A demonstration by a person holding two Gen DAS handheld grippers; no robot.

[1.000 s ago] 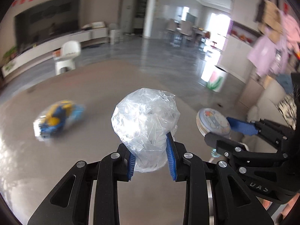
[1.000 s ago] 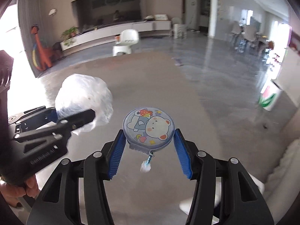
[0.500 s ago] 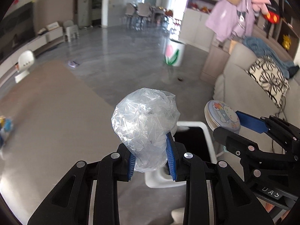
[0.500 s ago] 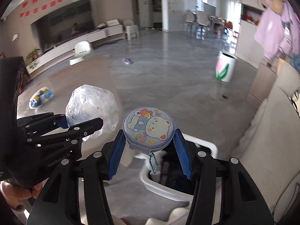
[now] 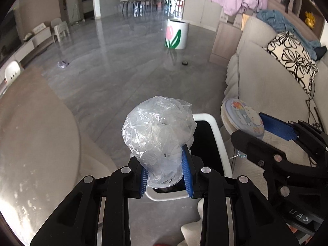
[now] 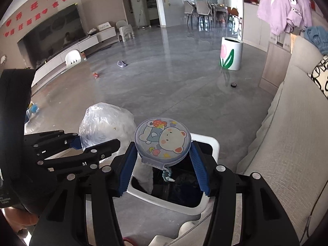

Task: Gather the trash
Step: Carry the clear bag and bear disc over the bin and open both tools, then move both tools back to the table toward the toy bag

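Now the left gripper (image 5: 165, 173) is clamped on the crumpled clear plastic bag (image 5: 158, 135), the right gripper (image 6: 164, 171) on the round bear-print case (image 6: 163, 141); "UAS" reads on the right gripper's body. A second ago carpet lay beneath them; now the white-rimmed bin (image 6: 205, 141) sits directly under both loads.

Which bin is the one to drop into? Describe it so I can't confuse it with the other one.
Start at the beige sofa on the right. The bin stands on the floor beside the sofa's near end, under both grippers: squarish, white rim, black liner. The other container, far across the grey floor, is a round white tub with a painted pink tulip.
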